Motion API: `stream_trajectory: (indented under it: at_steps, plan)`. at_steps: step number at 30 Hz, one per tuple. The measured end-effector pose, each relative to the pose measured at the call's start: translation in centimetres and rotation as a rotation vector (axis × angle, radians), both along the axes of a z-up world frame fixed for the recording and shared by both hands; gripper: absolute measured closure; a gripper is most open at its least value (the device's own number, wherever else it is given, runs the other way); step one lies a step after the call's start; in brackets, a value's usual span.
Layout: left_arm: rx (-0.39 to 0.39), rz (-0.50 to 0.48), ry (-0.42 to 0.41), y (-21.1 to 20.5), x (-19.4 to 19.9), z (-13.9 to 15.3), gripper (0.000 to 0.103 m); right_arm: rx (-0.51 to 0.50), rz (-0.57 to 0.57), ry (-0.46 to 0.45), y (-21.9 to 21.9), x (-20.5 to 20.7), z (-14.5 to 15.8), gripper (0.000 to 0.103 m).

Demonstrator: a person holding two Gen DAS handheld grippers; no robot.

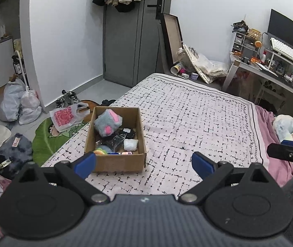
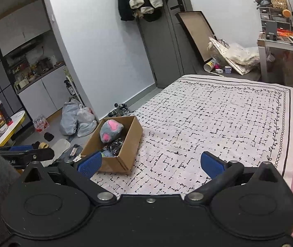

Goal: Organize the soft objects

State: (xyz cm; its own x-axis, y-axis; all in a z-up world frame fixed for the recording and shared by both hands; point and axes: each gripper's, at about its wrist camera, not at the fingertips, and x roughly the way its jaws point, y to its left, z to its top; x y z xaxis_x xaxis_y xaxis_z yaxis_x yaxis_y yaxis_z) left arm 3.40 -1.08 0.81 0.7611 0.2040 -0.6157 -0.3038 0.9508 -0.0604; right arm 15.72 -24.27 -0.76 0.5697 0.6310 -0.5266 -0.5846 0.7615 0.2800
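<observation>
Both my grippers, left (image 1: 144, 164) and right (image 2: 152, 165), fingers spread, empty. Cardboard box (image 1: 119, 162) at 11 o'clock near bed (image 1: 197, 119) edge holds plush cube (image 1: 107, 123) (grey-pink). Blanket ahead bare.

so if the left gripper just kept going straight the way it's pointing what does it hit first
Probably the patterned bed cover: the open left gripper aims down over bare cover, just right of the cardboard box. Depth is unclear, so the box's near corner might be clipped.
</observation>
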Motion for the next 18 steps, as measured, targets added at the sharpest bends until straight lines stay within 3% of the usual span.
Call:
stream_trajectory:
  at_steps: [18]
  plan:
    - [-0.001,0.007,0.025,-0.82,0.20,-0.59,0.004,0.038,-0.003,0.018,-0.83,-0.32,-0.34,0.000]
